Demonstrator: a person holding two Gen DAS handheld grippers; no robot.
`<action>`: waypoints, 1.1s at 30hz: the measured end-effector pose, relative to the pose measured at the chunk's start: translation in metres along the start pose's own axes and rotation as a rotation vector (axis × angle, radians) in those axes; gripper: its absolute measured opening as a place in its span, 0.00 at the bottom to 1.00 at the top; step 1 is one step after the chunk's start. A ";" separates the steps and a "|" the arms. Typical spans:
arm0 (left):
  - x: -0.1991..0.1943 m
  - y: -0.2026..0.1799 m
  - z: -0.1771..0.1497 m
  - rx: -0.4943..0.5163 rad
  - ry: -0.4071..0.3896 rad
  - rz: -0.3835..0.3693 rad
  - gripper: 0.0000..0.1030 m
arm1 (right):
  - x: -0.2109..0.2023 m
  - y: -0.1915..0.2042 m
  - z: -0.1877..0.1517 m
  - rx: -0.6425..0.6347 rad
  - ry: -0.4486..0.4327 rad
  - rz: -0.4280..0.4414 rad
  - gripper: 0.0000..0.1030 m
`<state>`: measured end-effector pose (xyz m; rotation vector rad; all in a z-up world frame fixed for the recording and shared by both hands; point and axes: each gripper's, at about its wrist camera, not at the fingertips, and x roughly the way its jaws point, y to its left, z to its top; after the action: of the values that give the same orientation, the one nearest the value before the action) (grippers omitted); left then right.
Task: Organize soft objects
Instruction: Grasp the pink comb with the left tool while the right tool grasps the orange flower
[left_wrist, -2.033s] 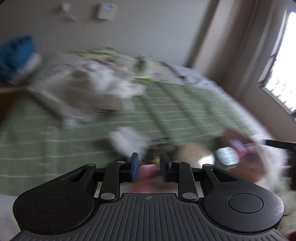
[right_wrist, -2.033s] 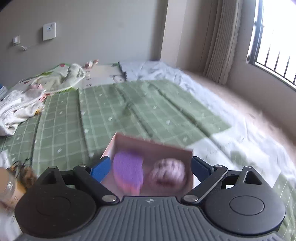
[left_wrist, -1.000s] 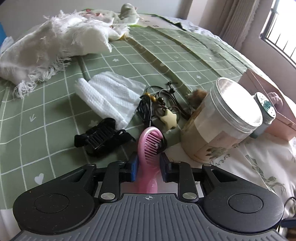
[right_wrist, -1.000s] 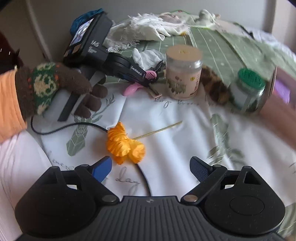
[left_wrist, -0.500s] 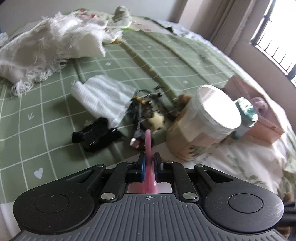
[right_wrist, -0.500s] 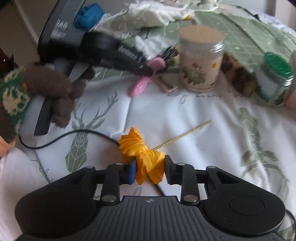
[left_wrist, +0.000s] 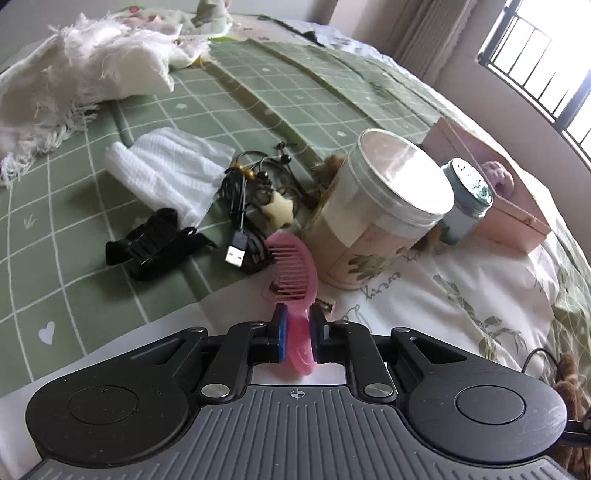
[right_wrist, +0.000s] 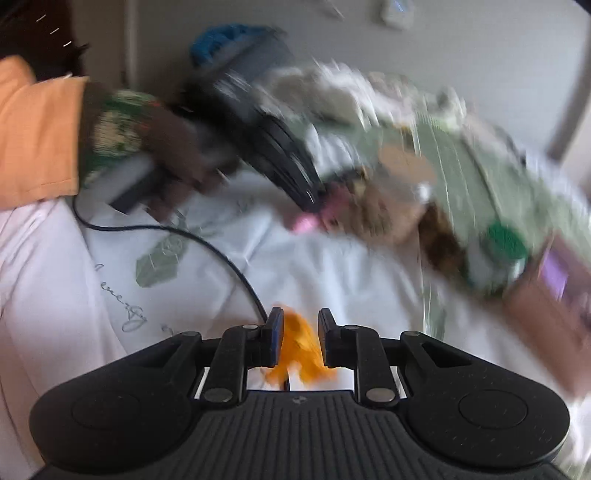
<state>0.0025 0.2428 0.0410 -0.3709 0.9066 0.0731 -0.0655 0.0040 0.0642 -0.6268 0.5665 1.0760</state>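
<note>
Mostly blurred bed (right_wrist: 332, 266), orange flower (right_wrist: 301, 347) half-hidden

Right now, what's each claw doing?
Left gripper shut on pink comb. Right gripper shut on orange flower. Jar close ahead of comb.

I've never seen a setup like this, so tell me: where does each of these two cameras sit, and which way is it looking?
Left wrist: sits behind the left gripper, facing down across the bed at the jar; its fingers clamp a pink comb.
Right wrist: sits behind the right gripper, which pinches an orange flower; blurred, it shows the gloved hand.
Shared: comb, jar, green-lidded jar, pink box.
</note>
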 end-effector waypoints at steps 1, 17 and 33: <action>0.000 0.001 0.000 -0.007 -0.007 -0.010 0.14 | 0.000 0.006 0.002 -0.038 -0.016 -0.023 0.19; -0.003 0.000 0.001 -0.014 -0.046 0.016 0.14 | 0.040 -0.059 -0.014 0.473 0.228 0.180 0.69; 0.010 -0.016 -0.001 0.063 -0.047 0.056 0.23 | 0.029 -0.061 -0.005 0.211 0.144 0.000 0.15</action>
<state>0.0121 0.2262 0.0371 -0.2839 0.8712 0.1039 0.0008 -0.0027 0.0523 -0.5215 0.7938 0.9607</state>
